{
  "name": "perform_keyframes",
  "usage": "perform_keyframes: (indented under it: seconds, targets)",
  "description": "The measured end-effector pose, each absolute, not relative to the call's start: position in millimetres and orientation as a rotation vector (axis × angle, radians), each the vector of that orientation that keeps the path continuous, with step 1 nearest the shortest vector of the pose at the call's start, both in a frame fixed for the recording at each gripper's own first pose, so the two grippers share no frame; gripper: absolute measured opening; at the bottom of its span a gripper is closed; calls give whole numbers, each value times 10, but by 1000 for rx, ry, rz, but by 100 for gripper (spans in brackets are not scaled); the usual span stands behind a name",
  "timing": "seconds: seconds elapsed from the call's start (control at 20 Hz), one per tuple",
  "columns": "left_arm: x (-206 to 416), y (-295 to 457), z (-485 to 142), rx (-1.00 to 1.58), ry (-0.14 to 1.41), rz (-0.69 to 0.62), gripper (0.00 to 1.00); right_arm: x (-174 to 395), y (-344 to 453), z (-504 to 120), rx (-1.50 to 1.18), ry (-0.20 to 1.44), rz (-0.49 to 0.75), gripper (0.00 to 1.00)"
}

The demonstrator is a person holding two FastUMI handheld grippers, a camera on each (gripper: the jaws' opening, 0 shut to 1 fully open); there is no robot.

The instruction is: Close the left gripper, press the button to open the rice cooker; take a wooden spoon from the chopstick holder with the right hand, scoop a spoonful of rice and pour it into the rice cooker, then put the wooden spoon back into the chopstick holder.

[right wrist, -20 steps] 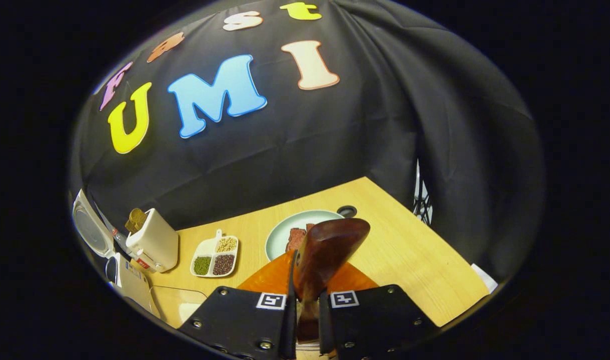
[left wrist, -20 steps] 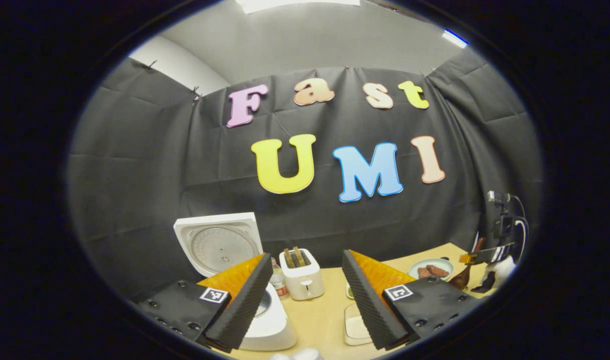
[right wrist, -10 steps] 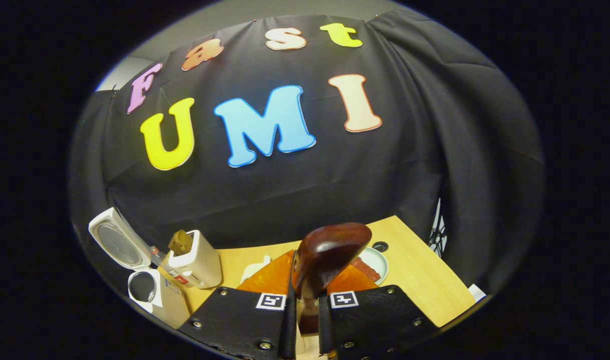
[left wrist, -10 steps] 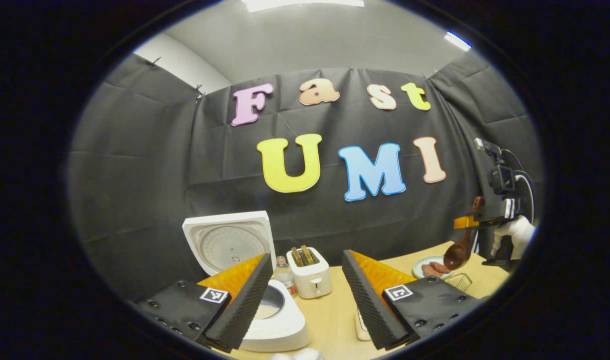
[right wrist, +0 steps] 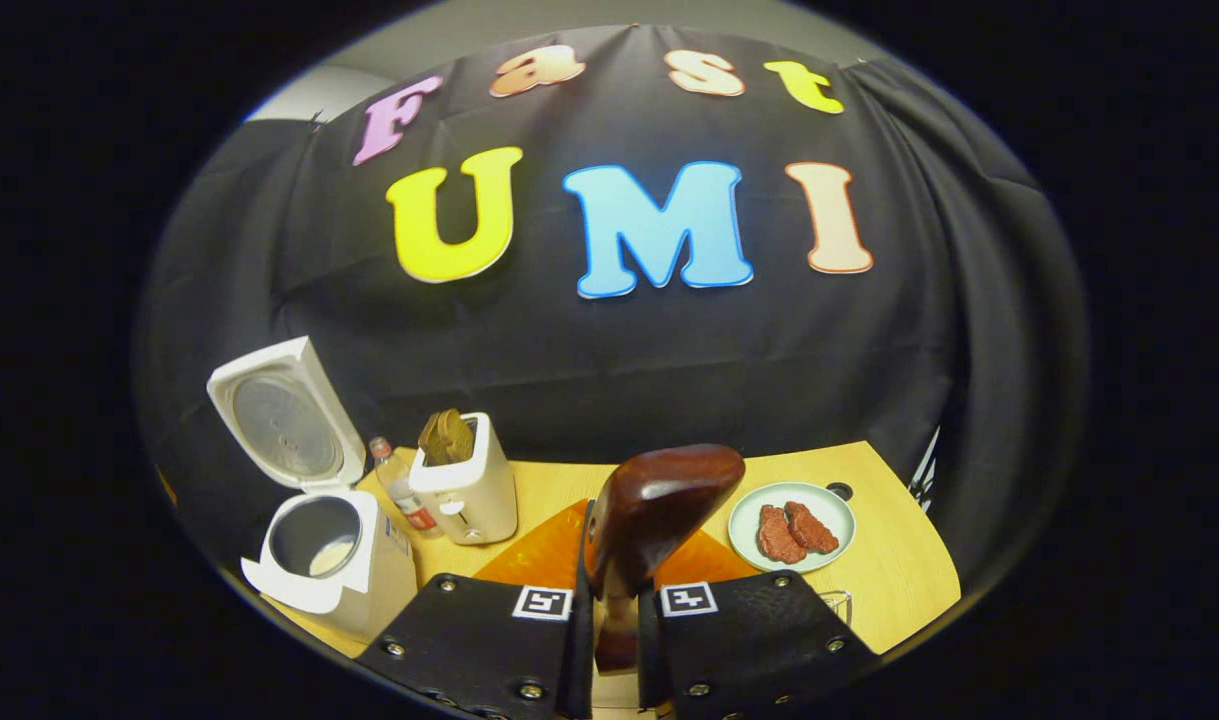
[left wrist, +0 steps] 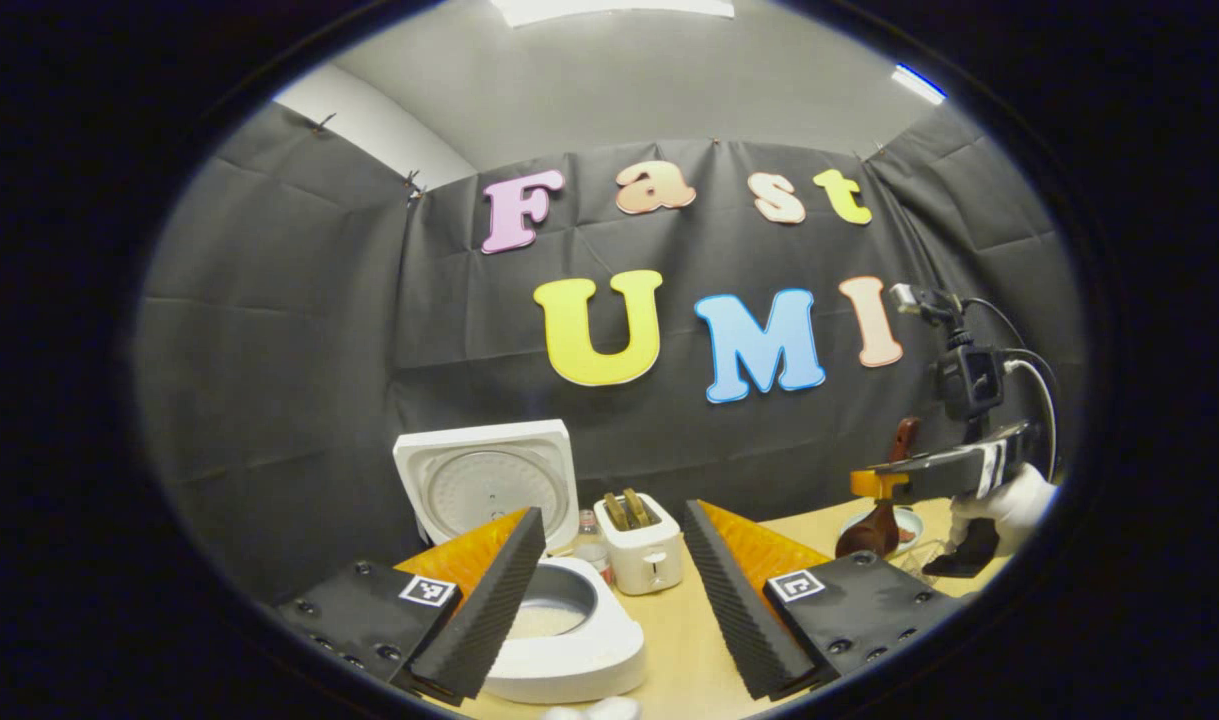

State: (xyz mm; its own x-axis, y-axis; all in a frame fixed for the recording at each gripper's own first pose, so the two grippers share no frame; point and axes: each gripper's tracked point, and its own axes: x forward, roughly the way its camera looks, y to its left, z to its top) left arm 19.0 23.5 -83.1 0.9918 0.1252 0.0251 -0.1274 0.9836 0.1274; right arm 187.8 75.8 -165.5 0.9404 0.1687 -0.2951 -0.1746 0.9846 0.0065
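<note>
Right gripper [right wrist: 614,590] clamped narrow on wooden spoon [right wrist: 654,515], bowl up and forward, probably for carrying. Left gripper [left wrist: 609,590] spread wide, empty, parked above rice cooker [left wrist: 559,640]. Cooker lid [left wrist: 486,487] upright, pot exposed for pouring.

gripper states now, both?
Left tongs: open, holding nothing.
Right tongs: shut on the spoon.
</note>
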Motion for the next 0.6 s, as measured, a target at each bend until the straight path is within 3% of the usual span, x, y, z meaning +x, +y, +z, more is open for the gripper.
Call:
perform_keyframes:
  seconds: [0.1, 0.35, 0.5, 0.6]
  targets:
    - [148, 271, -896, 124, 0, 128, 95, 1854, 885, -1875, -113, 312, 192, 18]
    - [83, 302, -868, 109, -1, 121, 99, 1892, 963, -2392, -373, 318, 194, 18]
    - [75, 330, -843, 122, -8, 122, 95, 1902, 1033, -2697, -453, 352, 224, 18]
    - [73, 336, -847, 132, -7, 121, 99, 1921, 1023, -2796, -497, 352, 216, 18]
